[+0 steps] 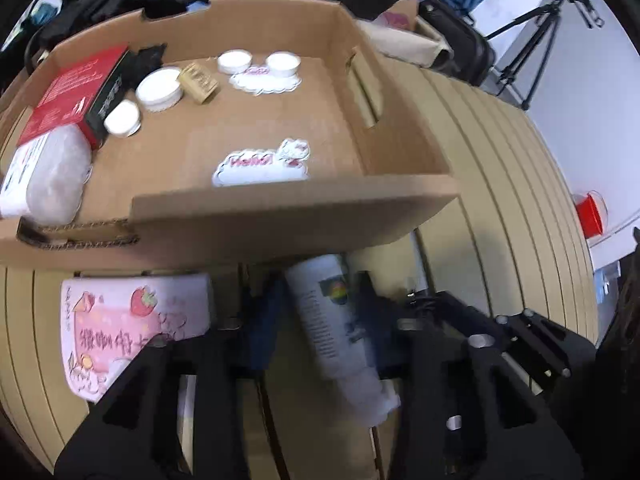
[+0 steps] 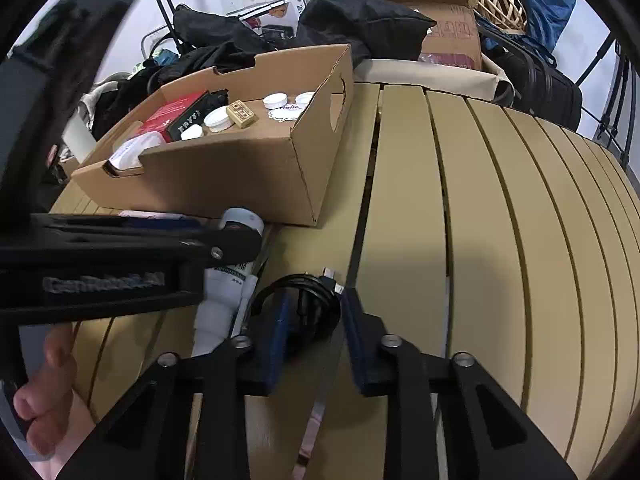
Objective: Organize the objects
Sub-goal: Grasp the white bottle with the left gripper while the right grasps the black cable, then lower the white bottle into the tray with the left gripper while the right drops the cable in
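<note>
My left gripper (image 1: 320,320) is shut on a white tube (image 1: 332,320) with a printed label, held just in front of the cardboard box (image 1: 280,216). The same tube shows in the right wrist view (image 2: 228,288), with the left gripper (image 2: 236,240) across it. The box (image 2: 224,172) holds a red and black carton (image 1: 76,92), white lids (image 1: 158,90), a wooden stamp (image 1: 198,82) and stickers (image 1: 260,166). My right gripper (image 2: 314,312) has its fingers around a coiled black cable (image 2: 308,300) on the slatted table (image 2: 480,240).
A pink strawberry card (image 1: 132,320) lies on the table by the box's front. Black bags (image 2: 360,20), another carton (image 2: 440,8) and a wicker ball (image 2: 500,4) crowd the back. A tripod (image 1: 540,40) stands at the right.
</note>
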Tool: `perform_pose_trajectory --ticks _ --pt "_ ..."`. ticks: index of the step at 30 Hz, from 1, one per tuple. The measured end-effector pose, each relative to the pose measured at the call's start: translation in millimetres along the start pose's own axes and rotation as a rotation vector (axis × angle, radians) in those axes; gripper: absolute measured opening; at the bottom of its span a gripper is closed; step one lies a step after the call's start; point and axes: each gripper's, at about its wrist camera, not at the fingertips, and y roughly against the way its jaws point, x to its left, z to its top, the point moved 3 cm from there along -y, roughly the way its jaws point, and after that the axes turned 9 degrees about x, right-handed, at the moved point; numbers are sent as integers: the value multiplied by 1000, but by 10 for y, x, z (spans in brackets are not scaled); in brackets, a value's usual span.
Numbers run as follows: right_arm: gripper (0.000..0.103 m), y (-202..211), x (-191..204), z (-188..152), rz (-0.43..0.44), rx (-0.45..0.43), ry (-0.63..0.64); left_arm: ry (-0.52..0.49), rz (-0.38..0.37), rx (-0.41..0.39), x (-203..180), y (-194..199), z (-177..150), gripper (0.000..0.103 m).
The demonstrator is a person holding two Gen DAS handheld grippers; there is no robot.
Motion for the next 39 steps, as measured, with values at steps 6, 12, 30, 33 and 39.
perform_pose_trajectory --ticks 6,12,30,33,39 --pt "22 95 79 -69 -14 -8 -21 35 -78 -3 91 329 -212 24" --pt "22 879 124 -387 -33 -68 -33 86 -130 -146 362 1443 -811 24" --pt "22 2414 908 -1374 -21 -187 30 157 -154 -257 662 2594 -2055 24" --pt "22 2368 911 -1312 -21 -178 36 156 -169 -240 717 2545 -2001 24" --pt "22 2112 753 -745 8 -147 18 41 -106 -219 647 2473 -1229 24"
